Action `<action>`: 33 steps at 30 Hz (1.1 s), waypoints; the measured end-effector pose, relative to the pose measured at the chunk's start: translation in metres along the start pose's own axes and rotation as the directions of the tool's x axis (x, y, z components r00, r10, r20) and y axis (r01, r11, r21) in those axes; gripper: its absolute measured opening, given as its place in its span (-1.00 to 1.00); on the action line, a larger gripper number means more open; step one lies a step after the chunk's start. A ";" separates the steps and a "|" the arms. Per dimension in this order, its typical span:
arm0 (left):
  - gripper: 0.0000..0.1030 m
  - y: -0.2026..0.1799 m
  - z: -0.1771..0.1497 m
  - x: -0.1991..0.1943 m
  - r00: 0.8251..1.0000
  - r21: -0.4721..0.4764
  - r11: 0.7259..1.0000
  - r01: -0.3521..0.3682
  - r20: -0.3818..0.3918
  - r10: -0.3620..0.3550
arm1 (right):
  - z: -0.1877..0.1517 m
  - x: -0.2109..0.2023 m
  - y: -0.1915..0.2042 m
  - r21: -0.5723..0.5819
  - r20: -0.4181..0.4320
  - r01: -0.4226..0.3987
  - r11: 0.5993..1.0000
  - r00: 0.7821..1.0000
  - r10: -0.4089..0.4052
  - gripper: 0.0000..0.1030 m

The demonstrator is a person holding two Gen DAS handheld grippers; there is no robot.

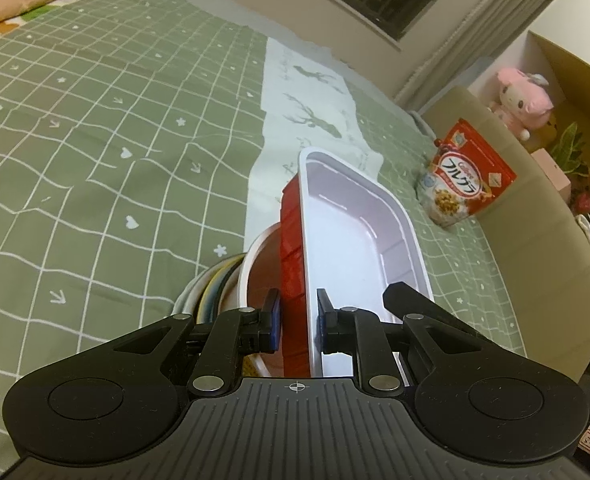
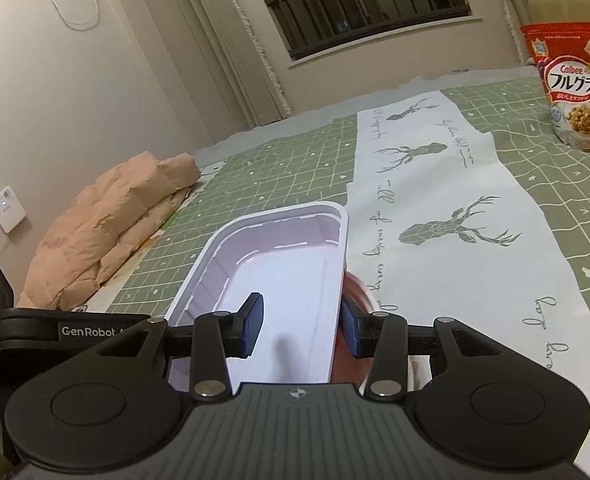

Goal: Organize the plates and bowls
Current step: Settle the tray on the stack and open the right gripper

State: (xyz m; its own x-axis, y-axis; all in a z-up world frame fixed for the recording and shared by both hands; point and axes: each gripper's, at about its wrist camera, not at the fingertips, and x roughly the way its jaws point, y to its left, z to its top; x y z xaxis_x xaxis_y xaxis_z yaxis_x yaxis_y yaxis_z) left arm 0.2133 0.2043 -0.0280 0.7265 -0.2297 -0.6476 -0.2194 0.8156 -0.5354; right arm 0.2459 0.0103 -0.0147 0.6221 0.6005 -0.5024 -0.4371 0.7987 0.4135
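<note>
Left wrist view shows the left claw (image 1: 298, 314) clenched on the near left wall of a rectangular tray (image 1: 359, 240), white inside and red outside: 1 blue pad presses the red outer face, the other the white inner face. The tray is tilted, its red side leaning over a round bowl (image 1: 251, 272) with a white rim and reddish inside. Left of that bowl, edges of stacked plates (image 1: 209, 294) in white, yellow and dark tones peek out. All of this sits on a bed with a green checked sheet (image 1: 95, 140) and a white strip of cloth with deer prints (image 1: 307, 96). To the right stands a red cereal bag (image 1: 465, 174), and beyond it a pink plush toy (image 1: 521, 98); the right claw's black linkage pokes into the tray's right side.

The right wrist view alone shows a folded peach quilt (image 2: 107, 232) at far left and a wall socket (image 2: 7, 209). Here the right claw (image 2: 301, 326) straddles the tray's (image 2: 275, 264) right wall: the right pad lies against the outside, while the left pad stands clear of the wall inside the tray, so I cannot tell whether it truly grips. The bowl's (image 2: 363, 292) rim shows just right of the tray, and the cereal bag (image 2: 571, 88) stands far right.
</note>
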 end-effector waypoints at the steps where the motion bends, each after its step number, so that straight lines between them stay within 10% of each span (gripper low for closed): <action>1: -0.63 0.000 0.000 0.001 1.000 0.000 1.000 0.002 -0.002 -0.002 | 0.000 0.000 0.000 0.002 -0.002 -0.001 1.000 1.000 0.001 -0.18; 33: -0.62 0.010 0.000 -0.022 0.998 -0.037 0.999 -0.018 0.053 0.020 | -0.005 -0.005 -0.004 0.004 -0.001 0.027 1.000 1.000 -0.027 -0.18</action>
State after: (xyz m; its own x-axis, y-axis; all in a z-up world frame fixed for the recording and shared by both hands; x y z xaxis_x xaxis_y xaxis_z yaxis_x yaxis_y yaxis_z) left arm 0.1948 0.2173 -0.0189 0.7557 -0.1850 -0.6282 -0.2564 0.7991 -0.5438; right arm 0.2417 0.0043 -0.0175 0.6328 0.5787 -0.5145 -0.4173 0.8146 0.4029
